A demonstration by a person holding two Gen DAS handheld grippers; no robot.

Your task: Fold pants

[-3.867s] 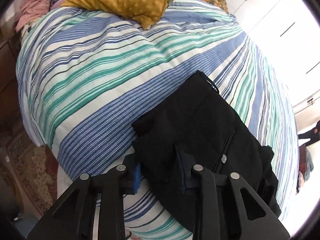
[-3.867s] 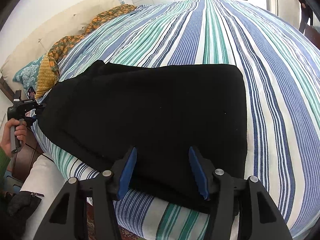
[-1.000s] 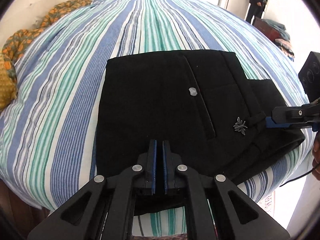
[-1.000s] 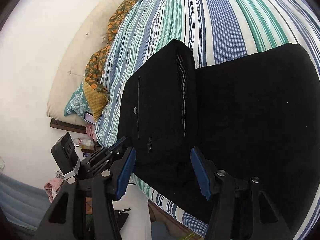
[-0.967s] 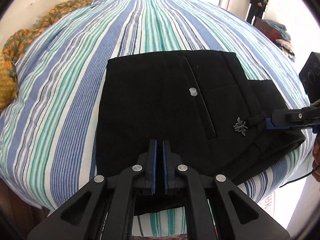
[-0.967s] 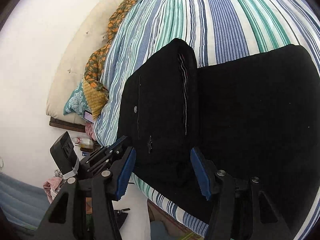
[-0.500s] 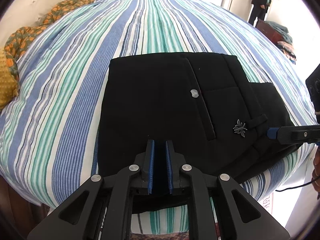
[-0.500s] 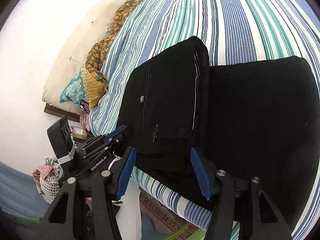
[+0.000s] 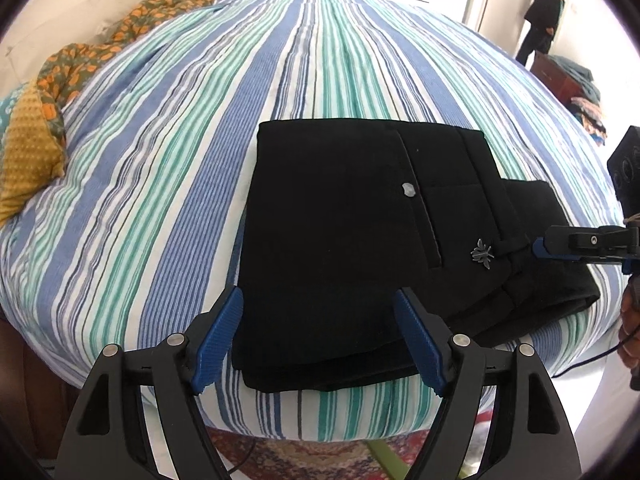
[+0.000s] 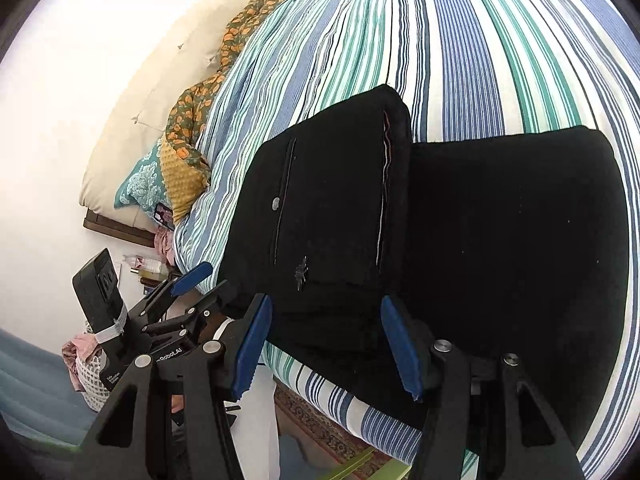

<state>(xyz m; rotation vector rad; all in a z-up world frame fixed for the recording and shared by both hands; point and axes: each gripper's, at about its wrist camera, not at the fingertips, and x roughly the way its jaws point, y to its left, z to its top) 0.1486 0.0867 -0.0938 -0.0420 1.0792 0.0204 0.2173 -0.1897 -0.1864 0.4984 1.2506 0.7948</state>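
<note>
Black pants (image 9: pixel 340 232) lie folded on the striped bed near its front edge, with a pocket button (image 9: pixel 408 189) and a small metal charm (image 9: pixel 483 253) on top. The upper fold lies over a wider lower layer (image 10: pixel 516 240). My left gripper (image 9: pixel 320 340) is open and empty, its blue pads on either side of the near edge of the pants. My right gripper (image 10: pixel 326 342) is open and empty, above the pants' edge at the bedside. It also shows at the right in the left wrist view (image 9: pixel 576 242).
The striped duvet (image 9: pixel 320 60) covers the bed. A mustard cushion (image 9: pixel 28 164) and an orange-patterned blanket (image 9: pixel 120 36) lie at the headboard end. A person (image 9: pixel 540 20) stands by a door at the back. A patterned rug (image 9: pixel 320 456) is below the bed edge.
My left gripper has opened from shut, let go of the pants' edge and drawn back a little. The pants now lie flat. The right gripper stays open.
</note>
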